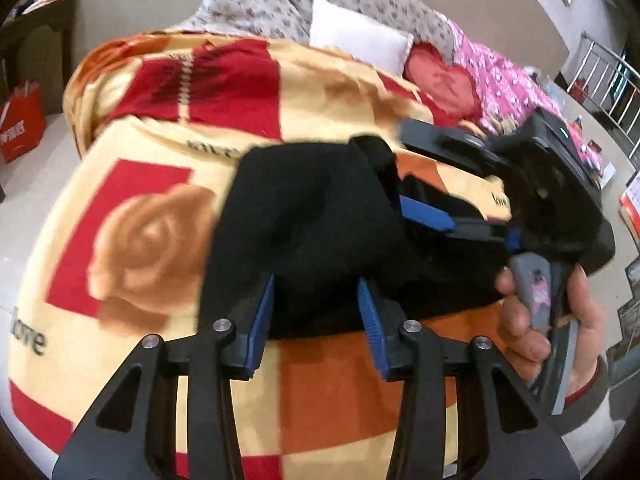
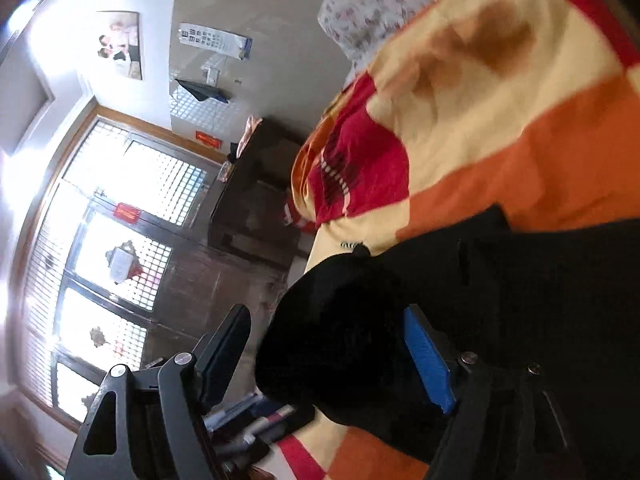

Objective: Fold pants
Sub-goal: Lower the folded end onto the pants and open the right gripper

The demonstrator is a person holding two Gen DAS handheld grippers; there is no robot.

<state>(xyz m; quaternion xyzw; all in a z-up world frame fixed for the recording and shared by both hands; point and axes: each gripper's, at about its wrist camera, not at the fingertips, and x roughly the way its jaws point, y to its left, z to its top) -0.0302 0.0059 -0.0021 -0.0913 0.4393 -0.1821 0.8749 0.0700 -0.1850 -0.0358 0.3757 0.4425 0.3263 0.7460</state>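
Observation:
The black pants (image 1: 304, 224) lie bunched on a yellow, red and orange rose-pattern blanket (image 1: 132, 216) on a bed. My left gripper (image 1: 316, 312) is open, its blue pads either side of the near edge of the pants. My right gripper (image 1: 440, 216) comes in from the right, held in a hand, its fingers against the pants' right side. In the right wrist view the pants (image 2: 360, 328) bulge between the wide-open fingers of the right gripper (image 2: 332, 344); one blue pad (image 2: 428, 360) touches the cloth.
Floral and white pillows (image 1: 356, 36), a red heart cushion (image 1: 444, 80) and a pink quilt lie at the bed's far end. A red bag (image 1: 22, 124) stands on the floor at left. A dark cabinet (image 2: 256, 192) and windows are beyond the bed's edge.

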